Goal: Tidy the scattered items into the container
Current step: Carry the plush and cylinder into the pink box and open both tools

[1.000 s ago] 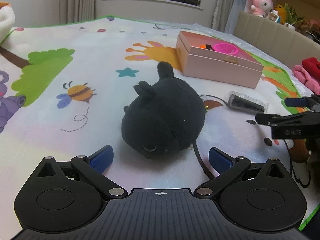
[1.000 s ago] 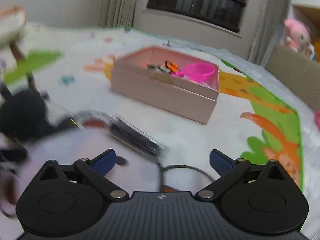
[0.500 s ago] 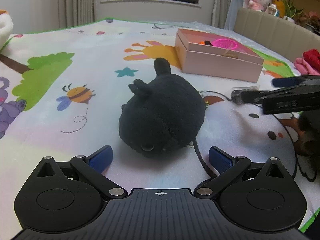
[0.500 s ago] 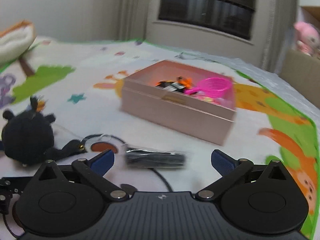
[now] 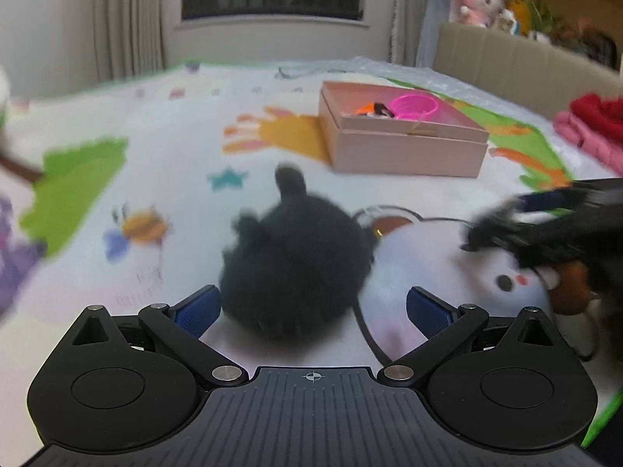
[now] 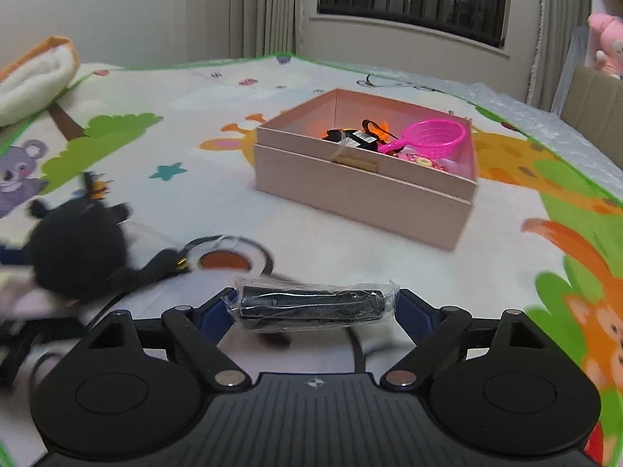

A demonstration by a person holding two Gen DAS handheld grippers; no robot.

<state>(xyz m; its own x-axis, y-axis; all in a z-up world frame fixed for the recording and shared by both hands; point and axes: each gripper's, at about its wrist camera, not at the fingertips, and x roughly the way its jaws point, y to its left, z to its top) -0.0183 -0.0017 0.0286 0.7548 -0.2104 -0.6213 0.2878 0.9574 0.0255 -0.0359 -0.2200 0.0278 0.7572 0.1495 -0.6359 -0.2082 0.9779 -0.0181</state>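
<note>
Black plush (image 5: 296, 260) and wrapped black tube (image 6: 311, 303) lie outside the open pink box (image 6: 362, 190).

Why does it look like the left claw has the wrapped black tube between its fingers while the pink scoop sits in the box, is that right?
Not quite: it is the right claw that has the wrapped black tube between its fingers, as the right wrist view shows. The left claw is open around the black plush toy. The pink scoop does sit in the box.

We see black grippers, left (image 5: 309, 305) & right (image 6: 311, 309): blue pads (image 5: 194, 309), round discs, silver screws, ribbed grey middle w/ tiny cross mark.
</note>
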